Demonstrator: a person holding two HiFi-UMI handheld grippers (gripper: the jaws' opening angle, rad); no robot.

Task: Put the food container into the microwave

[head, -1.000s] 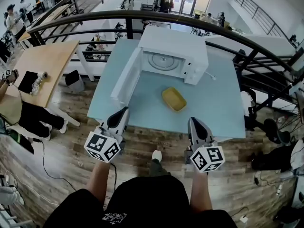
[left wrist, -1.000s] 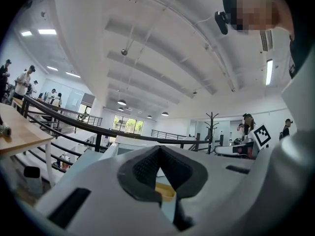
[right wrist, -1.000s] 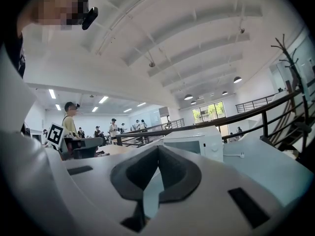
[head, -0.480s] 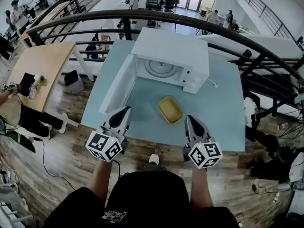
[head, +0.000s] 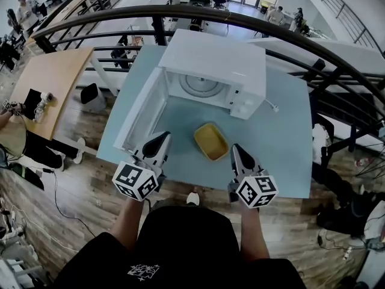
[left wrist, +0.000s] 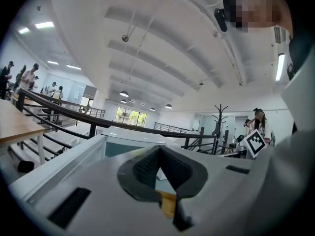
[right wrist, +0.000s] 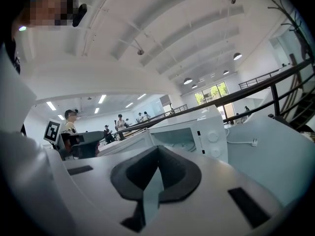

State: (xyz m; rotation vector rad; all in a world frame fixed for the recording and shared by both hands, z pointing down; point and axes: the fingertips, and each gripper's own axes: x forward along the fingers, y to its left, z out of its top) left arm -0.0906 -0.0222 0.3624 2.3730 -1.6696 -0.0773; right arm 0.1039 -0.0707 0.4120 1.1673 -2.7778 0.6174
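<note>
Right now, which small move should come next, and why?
Probably open the right gripper: its jaws are together and empty, the yellow container lies on the table just ahead, and the microwave door stands open.

The yellow, shallow, rectangular food container (head: 211,141) lies empty and skewed on the pale blue worktop (head: 274,152), at 6 o'clock from the white microwave (head: 216,59), whose door (head: 139,114) stands open toward 7 o'clock.
</note>
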